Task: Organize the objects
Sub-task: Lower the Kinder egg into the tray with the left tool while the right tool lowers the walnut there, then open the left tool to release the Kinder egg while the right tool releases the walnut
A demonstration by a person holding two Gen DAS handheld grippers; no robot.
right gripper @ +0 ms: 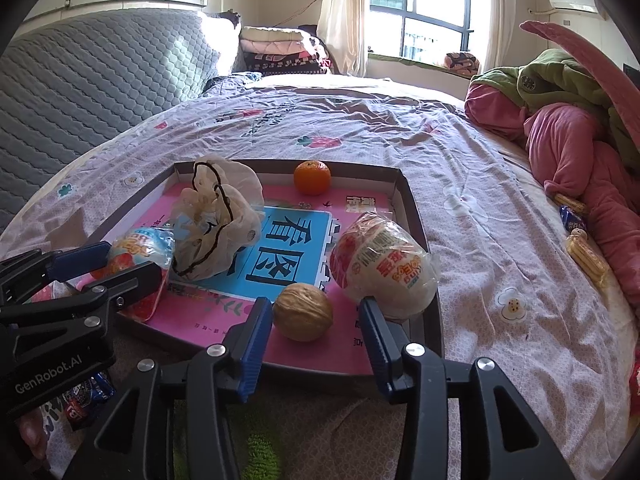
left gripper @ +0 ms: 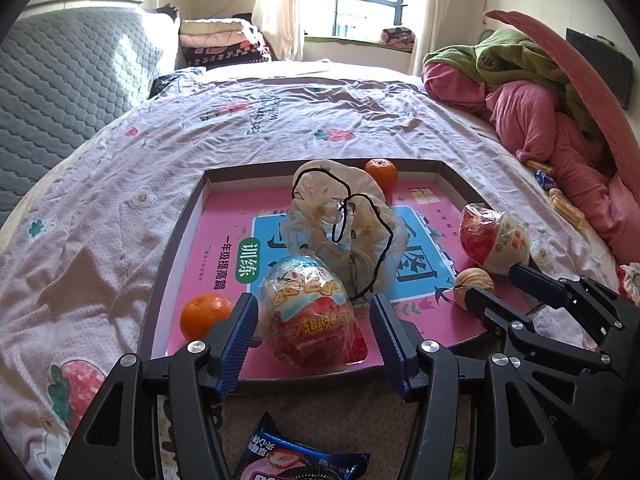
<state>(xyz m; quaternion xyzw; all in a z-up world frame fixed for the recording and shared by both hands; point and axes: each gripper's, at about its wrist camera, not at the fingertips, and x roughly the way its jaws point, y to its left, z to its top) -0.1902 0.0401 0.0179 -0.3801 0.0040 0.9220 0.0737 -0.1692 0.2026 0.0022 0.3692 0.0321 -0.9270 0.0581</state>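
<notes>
A sunlit bedroom with a curtained window holds a bed [left gripper: 132,208] spread with a strawberry-print sheet, and on it lies a shallow tray [left gripper: 176,248] lined with a pink and blue printed sheet. The left tool [left gripper: 313,330] hangs over the tray's near edge with its jaws parted on either side of a plastic-wrapped snack egg [left gripper: 312,312]; the pads stand clear of the wrapper, so it has hold of nothing. The right tool [right gripper: 316,332] is likewise spread, a walnut [right gripper: 303,311] sitting on the tray just ahead of its jaws and untouched by them. Beside the walnut lies a second wrapped snack [right gripper: 384,268] against the tray's right wall. A crumpled cloth pouch [left gripper: 340,228] stands mid-tray, one orange [left gripper: 206,316] sits near the left front corner and another orange [left gripper: 381,174] by the far wall. A blue snack packet [left gripper: 296,460] lies outside the tray, below the left tool. The risks look plain enough: the walnut is round and hard and could roll away from a sideways nudge, the snack egg's slick film could slip or crumple under a pinch, and the two tools work close together, so one reaching across could knock the other or push the light tray along the soft bedding.
</notes>
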